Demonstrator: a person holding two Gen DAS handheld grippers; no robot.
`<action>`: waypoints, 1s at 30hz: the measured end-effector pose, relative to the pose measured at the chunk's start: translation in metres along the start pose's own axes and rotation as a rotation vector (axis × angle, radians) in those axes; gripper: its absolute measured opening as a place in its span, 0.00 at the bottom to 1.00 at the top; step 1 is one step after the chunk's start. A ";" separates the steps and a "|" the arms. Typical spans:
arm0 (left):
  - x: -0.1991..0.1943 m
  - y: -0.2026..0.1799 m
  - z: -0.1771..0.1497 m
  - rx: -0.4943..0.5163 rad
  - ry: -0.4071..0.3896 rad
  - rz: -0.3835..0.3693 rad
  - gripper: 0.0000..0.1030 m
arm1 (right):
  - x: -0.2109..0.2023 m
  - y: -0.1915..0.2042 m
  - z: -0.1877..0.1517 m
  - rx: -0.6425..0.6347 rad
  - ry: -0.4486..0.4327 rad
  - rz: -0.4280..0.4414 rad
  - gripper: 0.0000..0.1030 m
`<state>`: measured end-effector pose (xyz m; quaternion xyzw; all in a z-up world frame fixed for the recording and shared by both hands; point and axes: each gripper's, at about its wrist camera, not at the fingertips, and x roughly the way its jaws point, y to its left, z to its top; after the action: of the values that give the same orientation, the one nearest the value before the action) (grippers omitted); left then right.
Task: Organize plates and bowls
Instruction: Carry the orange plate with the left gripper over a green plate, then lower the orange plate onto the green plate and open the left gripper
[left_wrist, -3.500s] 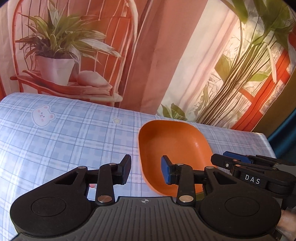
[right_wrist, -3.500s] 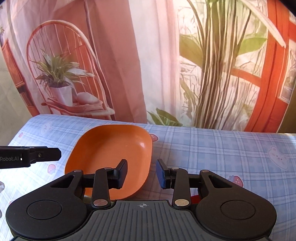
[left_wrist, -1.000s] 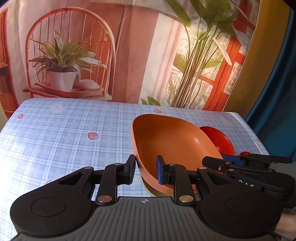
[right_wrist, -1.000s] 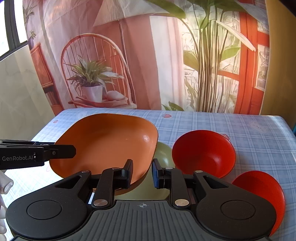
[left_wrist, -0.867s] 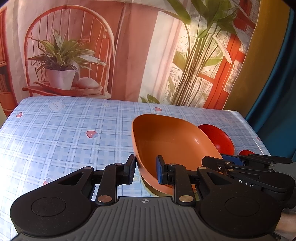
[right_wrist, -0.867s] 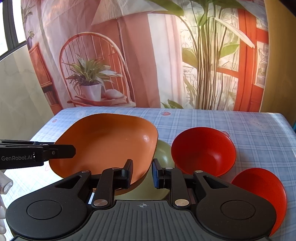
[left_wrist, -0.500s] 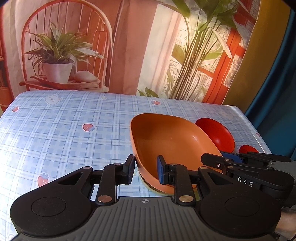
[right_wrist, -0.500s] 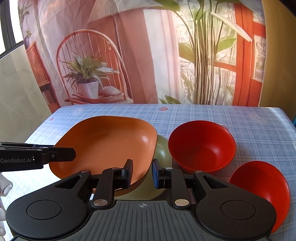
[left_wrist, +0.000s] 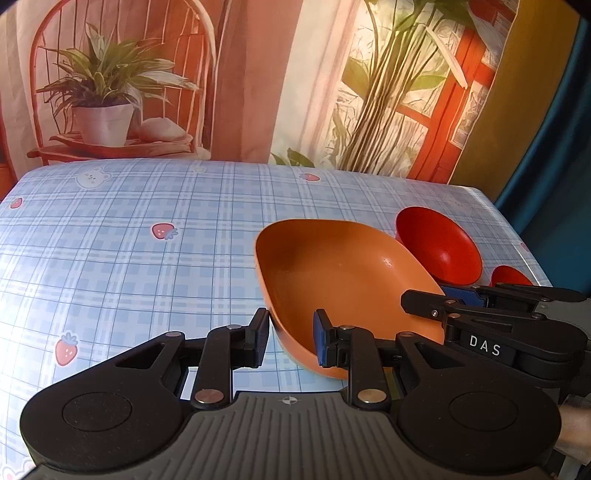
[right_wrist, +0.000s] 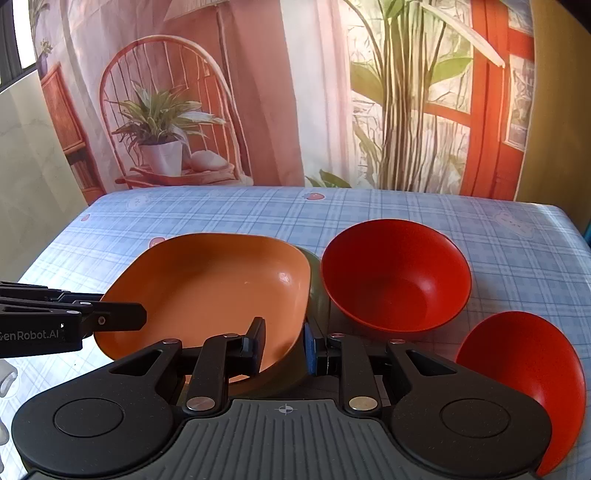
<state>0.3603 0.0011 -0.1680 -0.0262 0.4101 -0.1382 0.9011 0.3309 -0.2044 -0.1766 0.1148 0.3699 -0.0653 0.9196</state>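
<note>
An orange plate is held from both sides over an olive-green plate. My left gripper is shut on the orange plate's left rim. My right gripper is shut on its right rim, also shown in the left wrist view. The orange plate sits low on the green plate, which shows only as a sliver at its right edge. A red bowl stands upright to the right. A second red bowl lies tilted at the near right.
The table has a blue checked cloth with strawberry and bear prints. A printed backdrop of a chair, plants and a window hangs behind it. The table's right edge runs close to the red bowls.
Both grippers have carried the orange plate back toward the near side and lowered it onto the green plate. The red bowls came into view. The grip has not changed.
</note>
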 end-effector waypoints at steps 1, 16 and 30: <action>0.001 -0.001 0.000 0.003 0.001 0.002 0.25 | 0.002 -0.001 0.001 -0.005 0.001 -0.003 0.21; 0.018 -0.004 0.000 0.034 0.023 0.003 0.25 | 0.016 0.000 0.006 -0.078 0.019 -0.062 0.19; 0.005 0.001 0.001 0.000 0.009 0.021 0.33 | 0.008 0.001 0.003 -0.071 0.025 -0.079 0.21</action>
<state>0.3640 0.0011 -0.1710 -0.0214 0.4146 -0.1286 0.9006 0.3393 -0.2046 -0.1801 0.0682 0.3875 -0.0872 0.9152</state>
